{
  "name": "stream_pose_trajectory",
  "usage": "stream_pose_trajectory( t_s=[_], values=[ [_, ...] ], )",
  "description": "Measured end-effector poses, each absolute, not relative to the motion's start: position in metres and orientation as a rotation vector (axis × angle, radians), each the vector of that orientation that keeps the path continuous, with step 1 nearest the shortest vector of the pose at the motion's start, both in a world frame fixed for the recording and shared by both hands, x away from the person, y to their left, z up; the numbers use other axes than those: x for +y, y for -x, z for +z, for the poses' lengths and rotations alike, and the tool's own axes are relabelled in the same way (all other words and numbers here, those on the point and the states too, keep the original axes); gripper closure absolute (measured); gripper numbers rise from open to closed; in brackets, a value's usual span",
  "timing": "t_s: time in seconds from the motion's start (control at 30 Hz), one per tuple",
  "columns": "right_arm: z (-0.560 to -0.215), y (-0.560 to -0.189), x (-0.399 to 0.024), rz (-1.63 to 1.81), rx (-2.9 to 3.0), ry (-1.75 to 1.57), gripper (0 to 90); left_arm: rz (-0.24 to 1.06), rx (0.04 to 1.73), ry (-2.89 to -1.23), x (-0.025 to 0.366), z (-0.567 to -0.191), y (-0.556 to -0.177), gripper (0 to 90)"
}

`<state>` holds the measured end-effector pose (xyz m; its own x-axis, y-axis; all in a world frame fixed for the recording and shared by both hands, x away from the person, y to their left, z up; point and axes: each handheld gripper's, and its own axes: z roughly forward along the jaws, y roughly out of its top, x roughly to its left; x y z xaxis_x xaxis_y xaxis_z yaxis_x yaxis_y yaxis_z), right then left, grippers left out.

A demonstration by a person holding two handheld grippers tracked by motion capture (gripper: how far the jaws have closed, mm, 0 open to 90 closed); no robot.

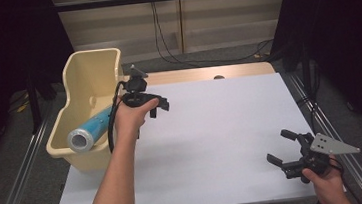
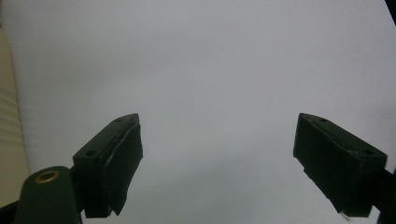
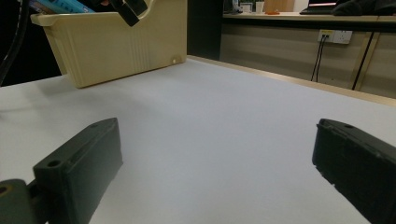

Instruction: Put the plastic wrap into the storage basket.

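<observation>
While I watch from the high view, my left hand-held gripper hangs just above the white counter, close beside the right wall of the cream tub at the counter's left edge. In the left gripper view its two black jaws stand well apart with nothing between them, only bare white surface ahead and a strip of the tub's cream wall at the left border. A black cable loops from this gripper down past the forearm.

Inside the tub lies a blue roll, tilted, its pale round end toward me and resting by the near rim; it is apart from the left gripper.

My right hand-held gripper sits low at the near right corner of the counter, the grey three-cornered plate on top of it, pointing left and away. Its jaws are also spread wide and empty: the right gripper view looks between them across the bare counter to the tub on the far side, where a bit of the blue roll shows over the rim.
</observation>
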<state>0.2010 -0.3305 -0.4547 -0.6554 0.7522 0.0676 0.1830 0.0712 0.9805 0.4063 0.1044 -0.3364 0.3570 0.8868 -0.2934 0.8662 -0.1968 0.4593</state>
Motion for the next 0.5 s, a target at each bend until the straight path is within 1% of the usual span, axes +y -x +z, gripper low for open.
stream_pose_trajectory(
  t_s=[0.17, 0.5],
  values=[
    [-0.455, -0.201, -0.33, 1.617, 1.892, -0.922, 1.1, 0.031, 1.517, -2.05, 0.104, -0.346, -0.403, 15.7],
    [-0.455, -0.202, -0.33, 1.618, 1.893, -0.917, 1.1, 0.007, 1.481, -2.066, 0.102, -0.362, -0.397, 15.4]
  ],
)
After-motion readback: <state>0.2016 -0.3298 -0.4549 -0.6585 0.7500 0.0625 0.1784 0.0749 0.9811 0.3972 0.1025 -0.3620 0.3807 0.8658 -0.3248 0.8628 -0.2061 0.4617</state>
